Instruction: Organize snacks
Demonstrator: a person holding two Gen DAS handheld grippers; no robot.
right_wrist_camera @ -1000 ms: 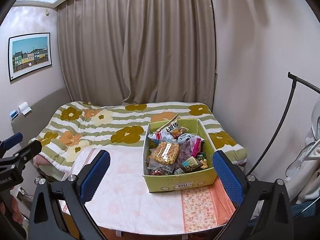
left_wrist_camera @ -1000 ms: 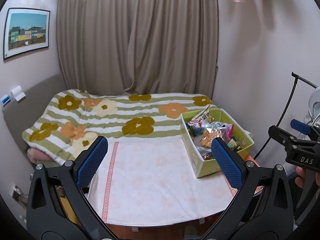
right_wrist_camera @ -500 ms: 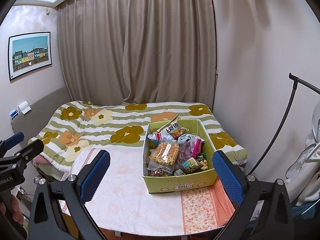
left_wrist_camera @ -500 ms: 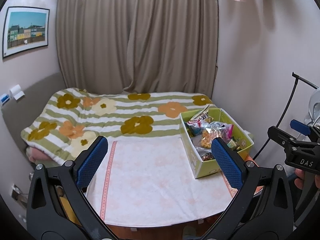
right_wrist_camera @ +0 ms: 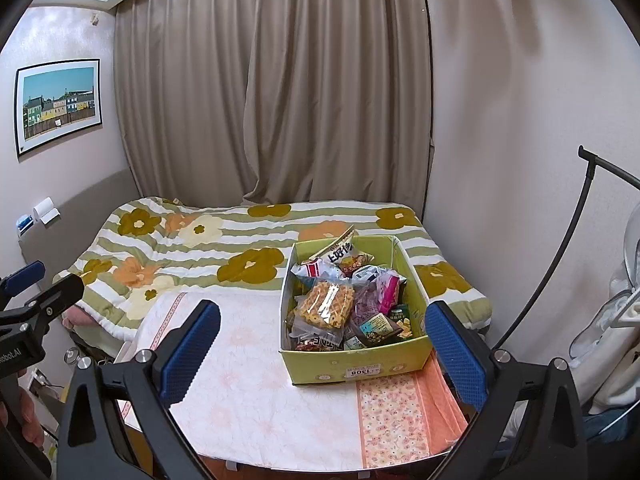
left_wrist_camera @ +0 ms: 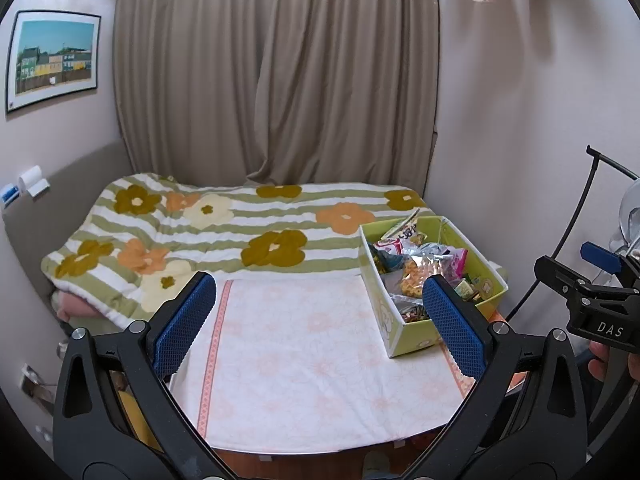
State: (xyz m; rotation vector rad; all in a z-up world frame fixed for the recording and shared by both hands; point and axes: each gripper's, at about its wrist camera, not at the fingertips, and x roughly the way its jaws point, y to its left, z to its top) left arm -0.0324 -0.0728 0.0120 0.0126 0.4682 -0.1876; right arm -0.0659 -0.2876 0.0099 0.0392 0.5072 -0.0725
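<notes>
A light green box (right_wrist_camera: 360, 364) full of several snack packets (right_wrist_camera: 328, 306) stands on the right part of a round table (right_wrist_camera: 256, 396) with a pale floral cloth. It also shows in the left wrist view (left_wrist_camera: 404, 330) at the table's right. My left gripper (left_wrist_camera: 316, 320) is open and empty, held above the table's near edge. My right gripper (right_wrist_camera: 324, 348) is open and empty, just in front of the box, not touching it.
A bed with a flowered striped quilt (left_wrist_camera: 224, 232) lies behind the table. Beige curtains (right_wrist_camera: 272, 100) hang at the back. A black stand pole (right_wrist_camera: 560, 248) curves along the right wall. A framed picture (left_wrist_camera: 52, 60) hangs on the left wall.
Both grippers have drifted slightly; the box sits a little nearer and lower in the right wrist view. Both stay open.
</notes>
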